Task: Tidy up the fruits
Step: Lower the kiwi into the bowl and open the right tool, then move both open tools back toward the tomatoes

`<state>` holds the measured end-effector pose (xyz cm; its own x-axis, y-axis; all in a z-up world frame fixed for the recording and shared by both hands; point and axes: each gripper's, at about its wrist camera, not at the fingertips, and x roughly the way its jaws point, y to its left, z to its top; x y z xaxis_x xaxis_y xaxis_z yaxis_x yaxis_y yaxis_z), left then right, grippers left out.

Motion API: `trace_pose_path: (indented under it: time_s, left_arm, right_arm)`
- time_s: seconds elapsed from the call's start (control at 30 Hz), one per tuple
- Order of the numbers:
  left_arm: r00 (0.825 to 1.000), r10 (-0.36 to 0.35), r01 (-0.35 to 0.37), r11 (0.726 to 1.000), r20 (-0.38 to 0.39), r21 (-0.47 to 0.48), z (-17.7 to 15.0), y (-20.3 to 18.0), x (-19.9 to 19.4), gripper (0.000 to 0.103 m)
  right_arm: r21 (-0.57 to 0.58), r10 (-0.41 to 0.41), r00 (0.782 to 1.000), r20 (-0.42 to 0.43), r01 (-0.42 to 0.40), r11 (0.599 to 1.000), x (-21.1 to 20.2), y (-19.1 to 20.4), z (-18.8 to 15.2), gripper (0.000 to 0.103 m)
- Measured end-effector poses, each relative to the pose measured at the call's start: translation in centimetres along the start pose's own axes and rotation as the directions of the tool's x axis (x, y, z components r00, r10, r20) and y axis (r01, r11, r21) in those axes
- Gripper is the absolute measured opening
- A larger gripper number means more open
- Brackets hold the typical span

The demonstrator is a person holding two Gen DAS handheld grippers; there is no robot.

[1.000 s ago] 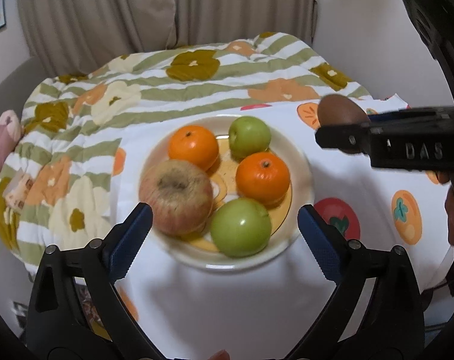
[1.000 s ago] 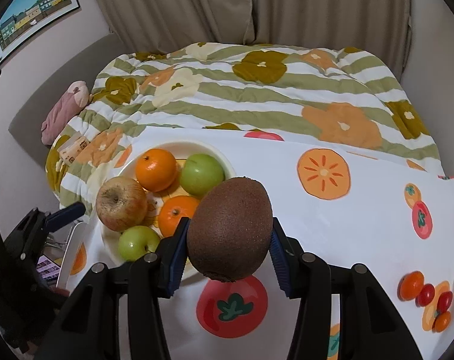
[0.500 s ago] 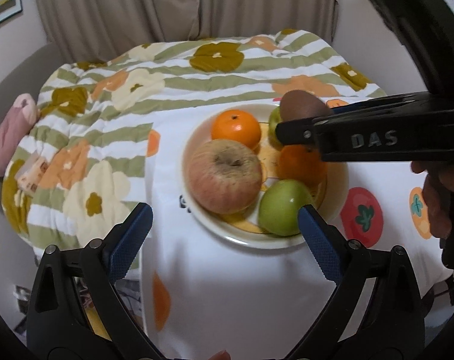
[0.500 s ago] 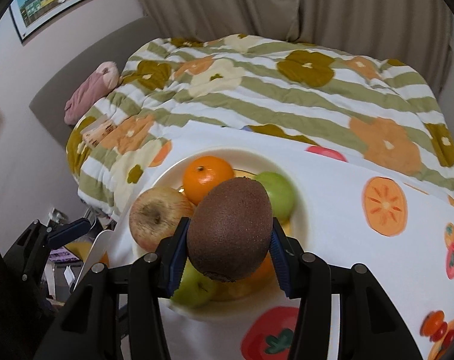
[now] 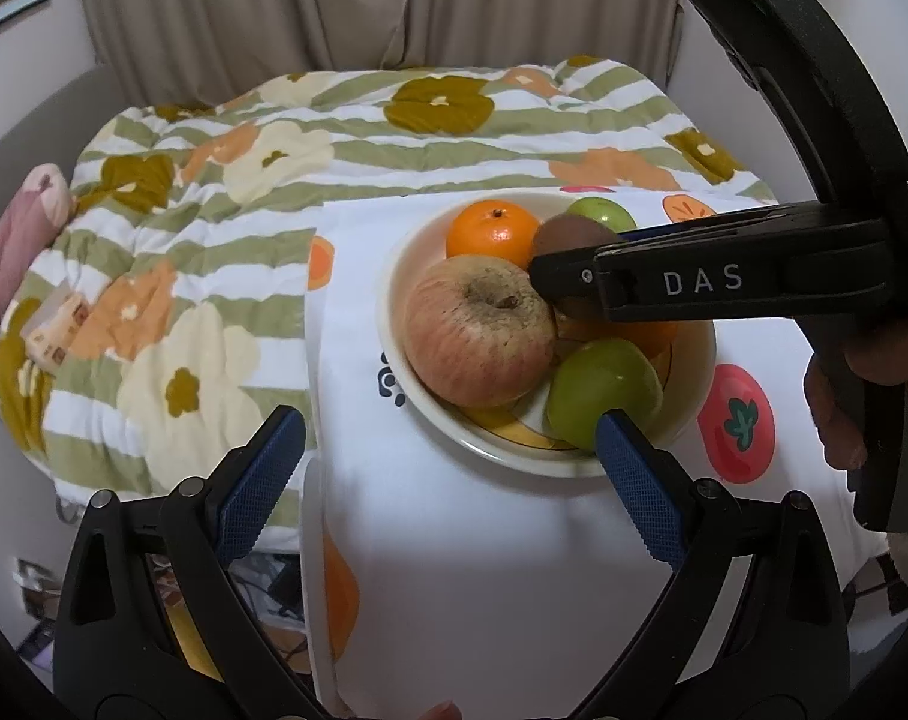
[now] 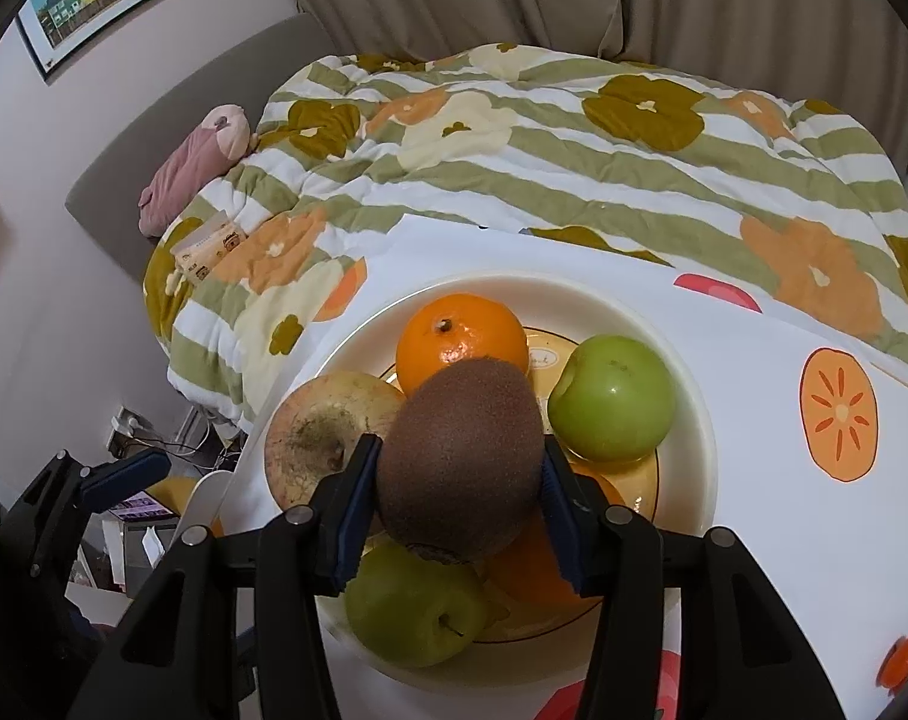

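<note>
A cream plate (image 6: 694,372) holds a reddish apple (image 6: 322,420), two oranges (image 6: 460,336) and two green apples (image 6: 613,396). My right gripper (image 6: 460,450) hangs just over the middle of this pile with a brown kiwi (image 6: 460,468) between its blue pads. Its jaws are opening, and the pads still touch the kiwi's sides. In the left wrist view the right gripper (image 5: 574,252) reaches in from the right, the kiwi (image 5: 568,234) showing behind its finger above the apple (image 5: 478,330). My left gripper (image 5: 448,423) is open and empty, in front of the plate (image 5: 394,276).
The plate stands on a white cloth (image 5: 484,570) printed with fruit, near its left edge. Behind lies a flowered striped quilt (image 5: 244,180) with a pink plush (image 5: 16,240) and a small packet (image 5: 58,324). A person's hand (image 5: 844,390) holds the right gripper.
The right gripper carried the kiwi leftward from beside the plate to over the fruit pile and sank lower. The left gripper drifted left, so the plate now sits further right in its view.
</note>
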<state>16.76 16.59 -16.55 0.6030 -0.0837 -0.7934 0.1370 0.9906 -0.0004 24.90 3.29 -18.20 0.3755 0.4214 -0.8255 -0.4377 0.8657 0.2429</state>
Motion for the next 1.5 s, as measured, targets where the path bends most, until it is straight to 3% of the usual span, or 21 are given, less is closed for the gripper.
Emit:
trace_pose_path:
  time_s: [0.07, 0.17, 0.4, 0.47, 0.67, 1.0, 1.33, 1.5]
  left_arm:
    - [1.000, 0.000, 0.000, 1.000, 0.002, 0.001, 0.0, 0.0, 0.0, 0.102]
    - [1.000, 0.003, -0.003, 1.000, 0.007, 0.003, -0.1, 0.1, -0.2, 0.102]
    - [1.000, 0.017, -0.017, 1.000, 0.014, 0.002, -0.3, -0.5, -1.0, 0.102]
    - [0.999, 0.031, -0.032, 0.999, 0.020, 0.006, -0.3, -0.9, -1.4, 0.102]
    - [0.998, 0.043, -0.042, 0.999, 0.043, -0.010, 0.0, -1.7, -3.2, 0.102]
    - [0.993, 0.070, -0.073, 0.997, 0.097, 0.032, 1.6, -5.4, -6.3, 0.103]
    - [0.987, -0.032, 0.011, 0.991, 0.155, 0.130, 3.9, -11.7, -8.2, 0.103]
    - [0.982, -0.100, 0.068, 0.979, 0.163, 0.194, 5.1, -15.4, -7.9, 0.103]
  right_arm:
    - [-0.008, 0.003, 1.000, 0.006, -0.003, 1.000, -0.1, 0.1, 0.0, 0.068]
    - [-0.003, 0.019, 1.000, 0.017, -0.019, 1.000, -0.4, 0.1, -0.2, 0.083]
    - [-0.012, 0.009, 0.999, 0.050, -0.008, 1.000, -1.5, 0.3, -0.7, 0.087]
    - [-0.016, 0.005, 0.998, 0.067, -0.004, 1.000, -2.1, 0.2, -0.8, 0.102]
    - [0.005, 0.016, 0.994, 0.108, -0.017, 1.000, -4.6, -0.4, -1.0, 0.103]
    - [0.001, -0.051, 0.989, 0.141, 0.052, 0.999, -11.3, -1.8, -2.7, 0.103]
    - [0.138, -0.184, 0.960, 0.213, 0.157, 0.978, -19.0, -6.6, -6.3, 0.103]
    - [0.263, -0.296, 0.934, 0.202, 0.239, 0.935, -22.1, -10.4, -9.4, 0.103]
